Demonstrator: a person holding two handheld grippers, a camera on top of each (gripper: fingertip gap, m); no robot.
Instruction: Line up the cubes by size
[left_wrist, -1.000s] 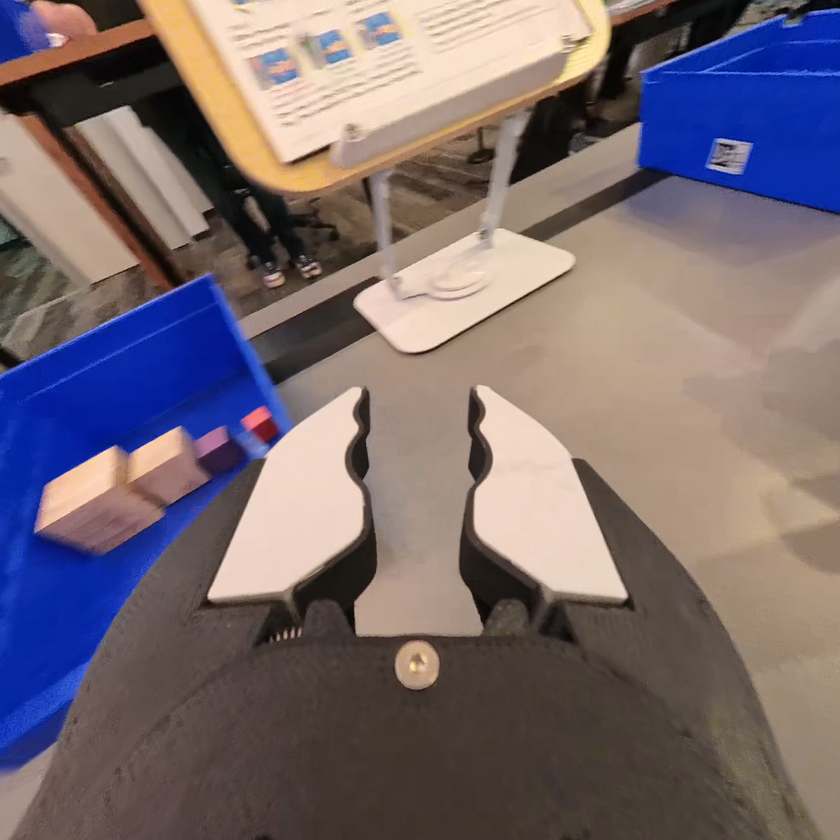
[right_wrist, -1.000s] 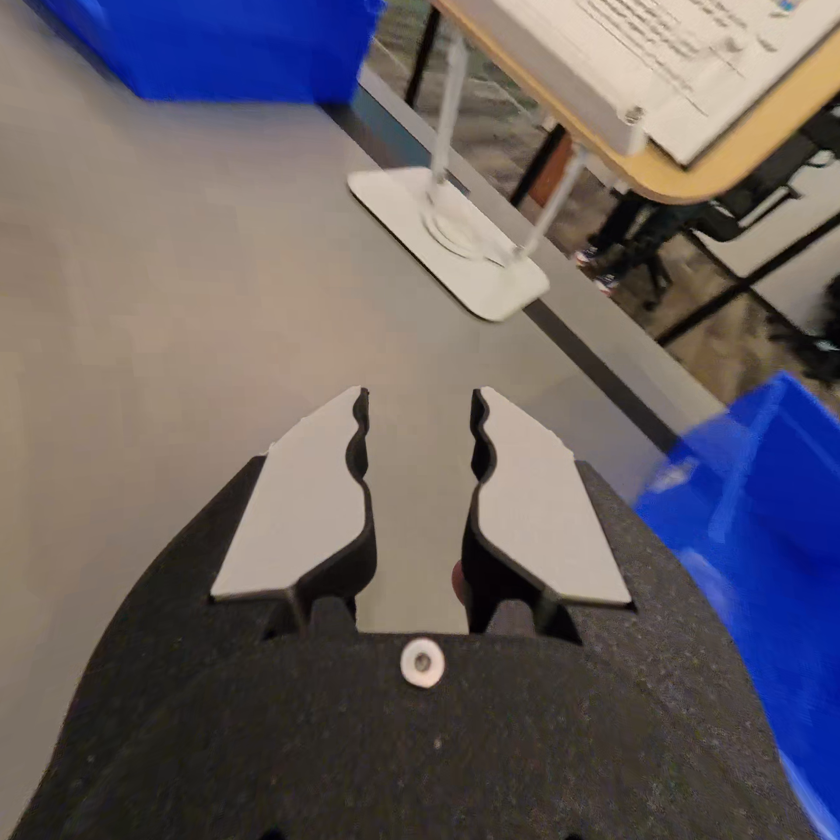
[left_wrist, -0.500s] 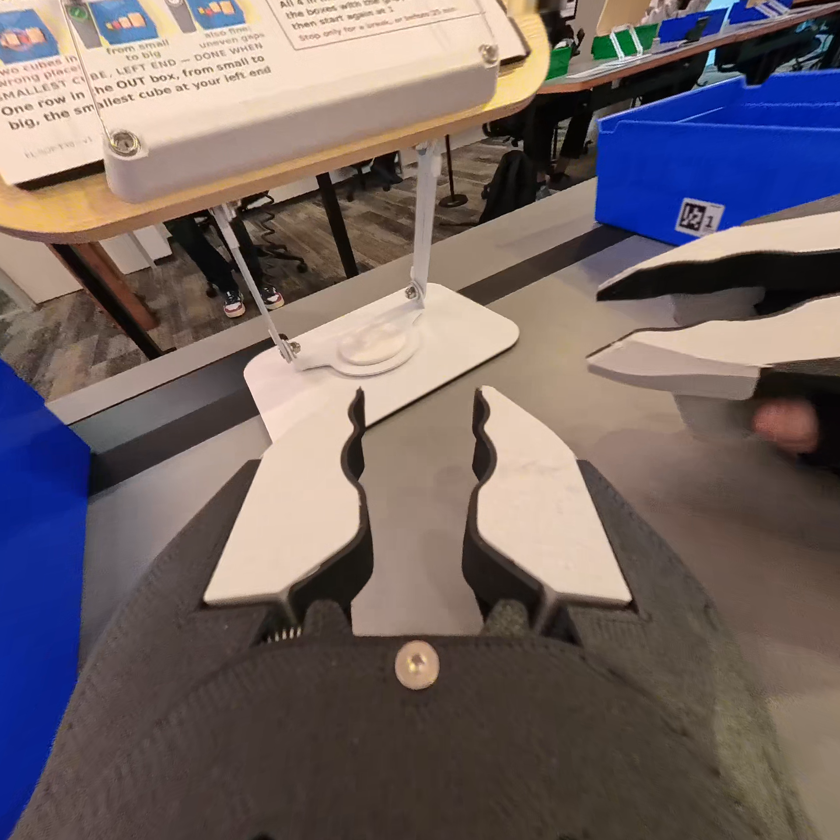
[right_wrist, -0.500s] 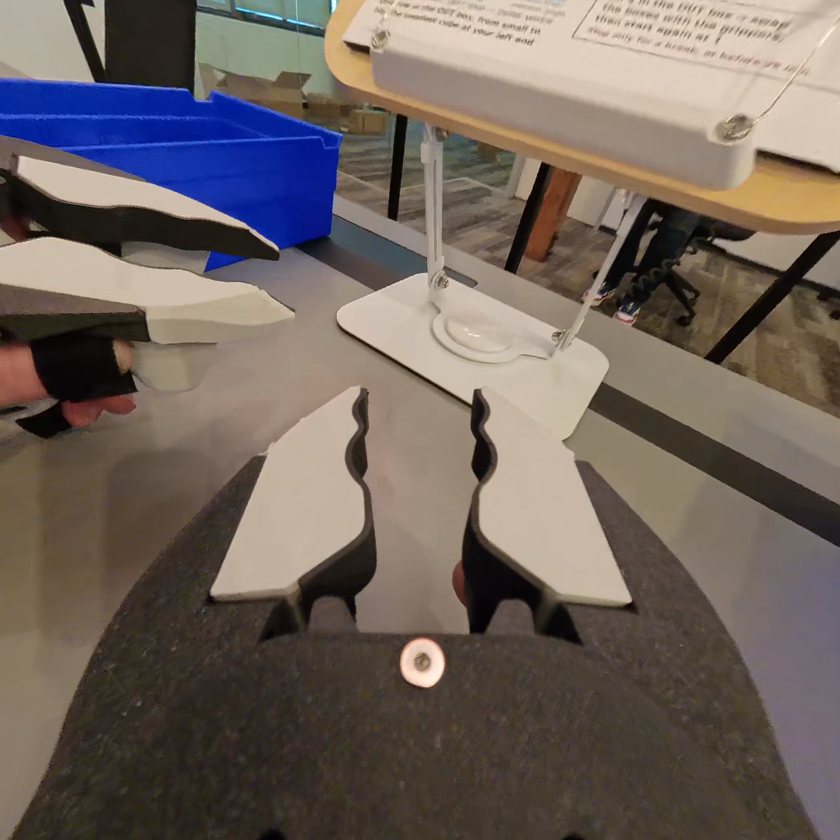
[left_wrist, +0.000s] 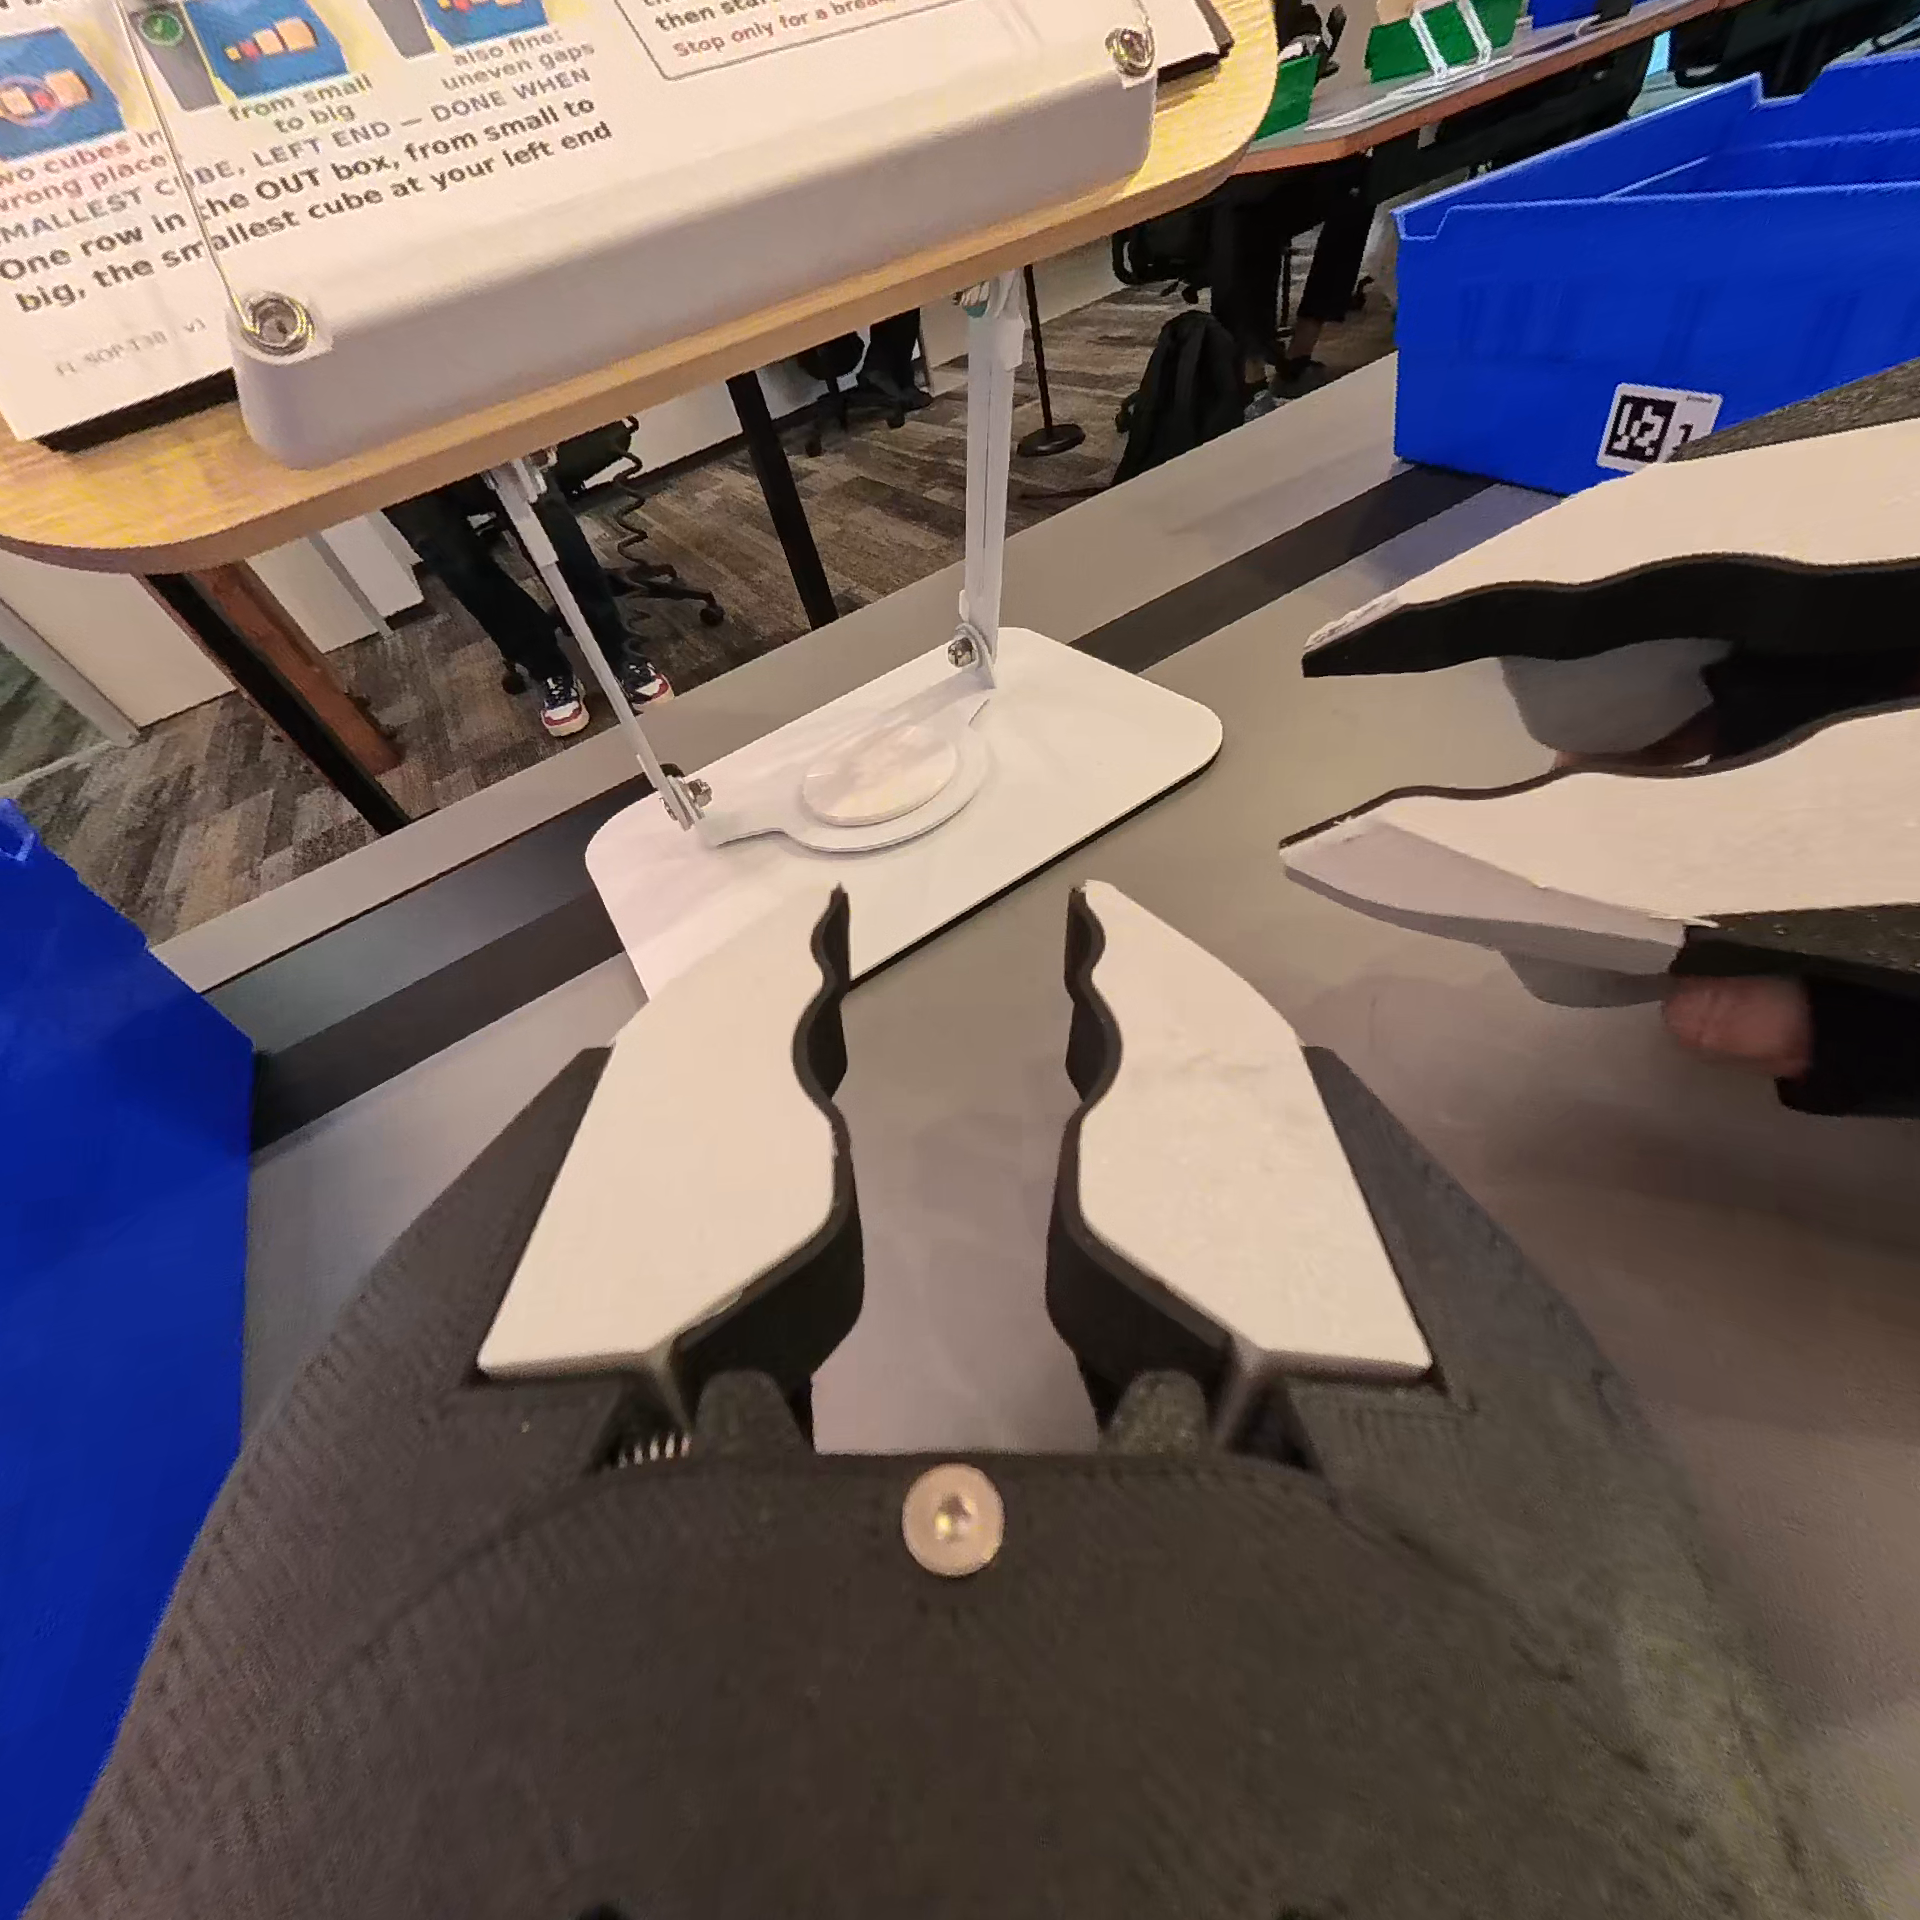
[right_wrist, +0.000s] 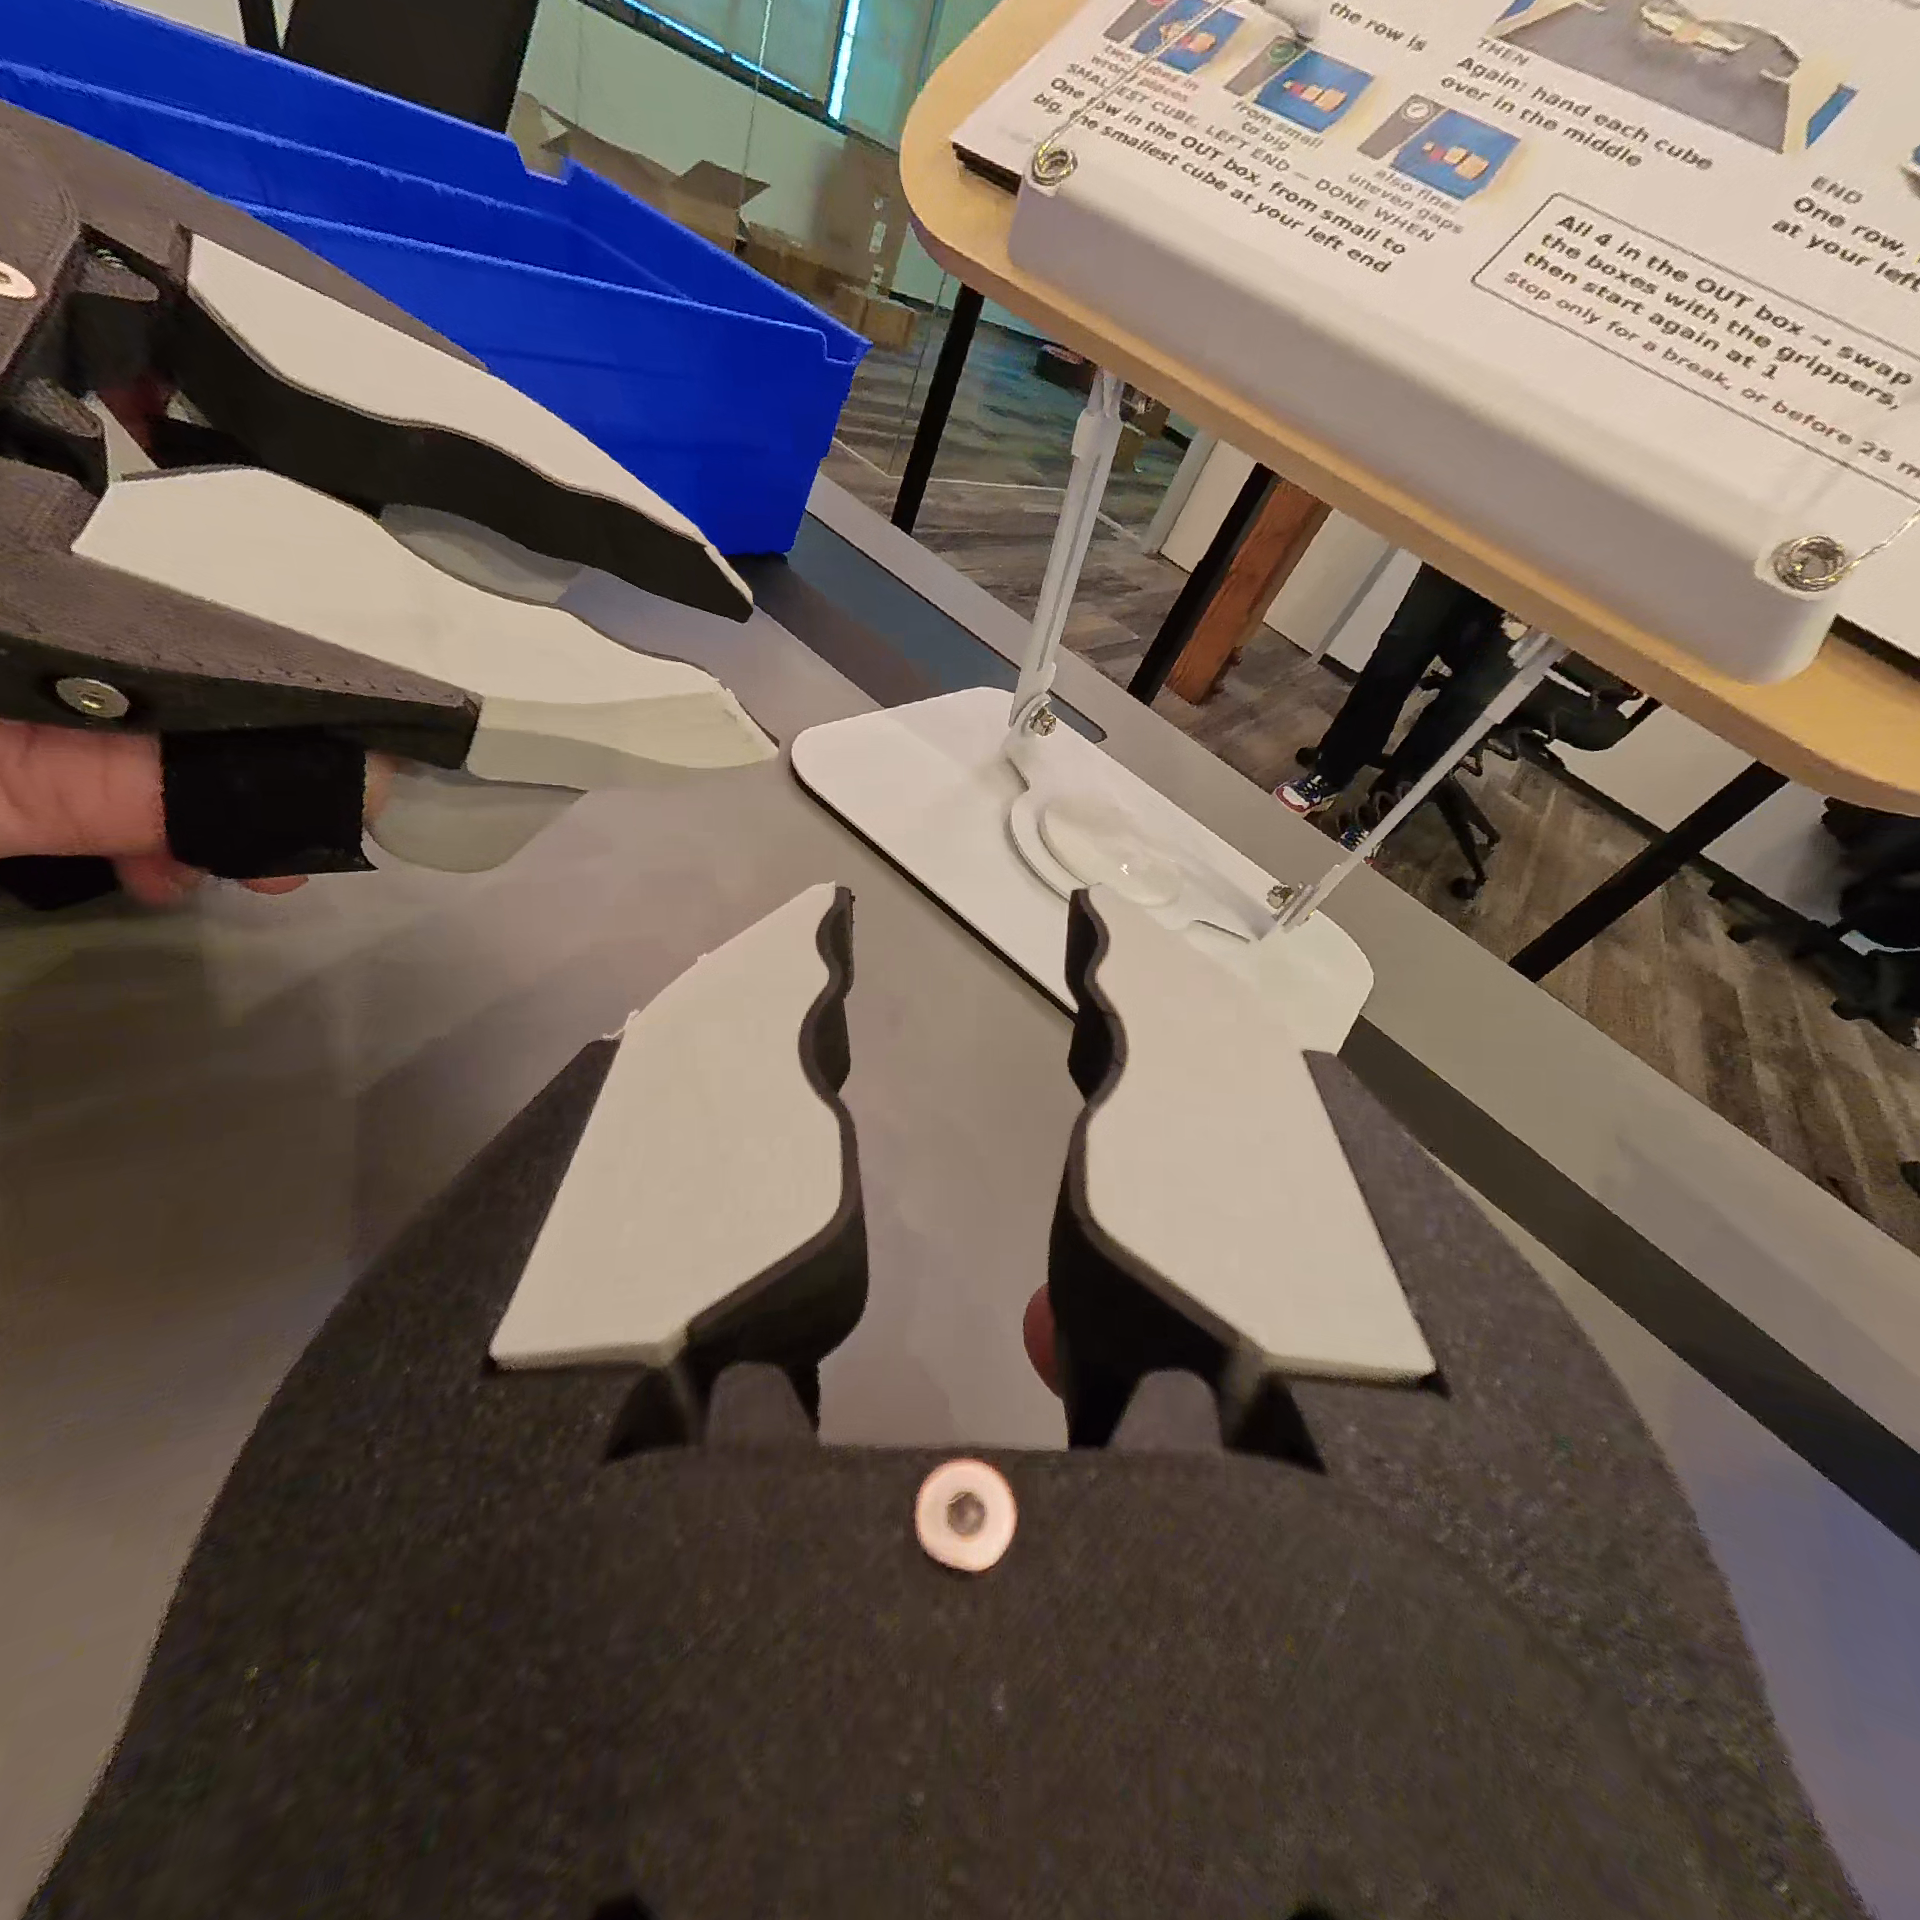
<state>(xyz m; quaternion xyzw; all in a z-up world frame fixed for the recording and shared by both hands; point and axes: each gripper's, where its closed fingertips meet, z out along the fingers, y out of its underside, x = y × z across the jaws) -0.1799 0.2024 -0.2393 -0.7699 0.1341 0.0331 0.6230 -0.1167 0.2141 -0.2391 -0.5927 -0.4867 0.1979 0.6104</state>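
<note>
Left wrist view first: our left tool (left_wrist: 956, 904) hangs over the grey bench (left_wrist: 1558, 1299) with its jaws spread and nothing between them, aimed at the white stand base (left_wrist: 1039, 748) of the instruction board (left_wrist: 623, 156). A second ago this same view had a blue bin with the cubes sitting in a row inside it; now only a sliver of blue bin (left_wrist: 104, 1143) shows at the left edge and no cubes at all, so we've swung away from them. The right tool (left_wrist: 1299, 758) has also come into view on the right, jaws apart. Right wrist view: our right tool (right_wrist: 961, 914) is spread and empty too, over bare bench, with the left tool (right_wrist: 748, 665) alongside and another blue bin (right_wrist: 623, 343) behind it; earlier that neighbour wasn't visible. We'd guess both tools meeting mid-bench means a pause or reset.
</note>
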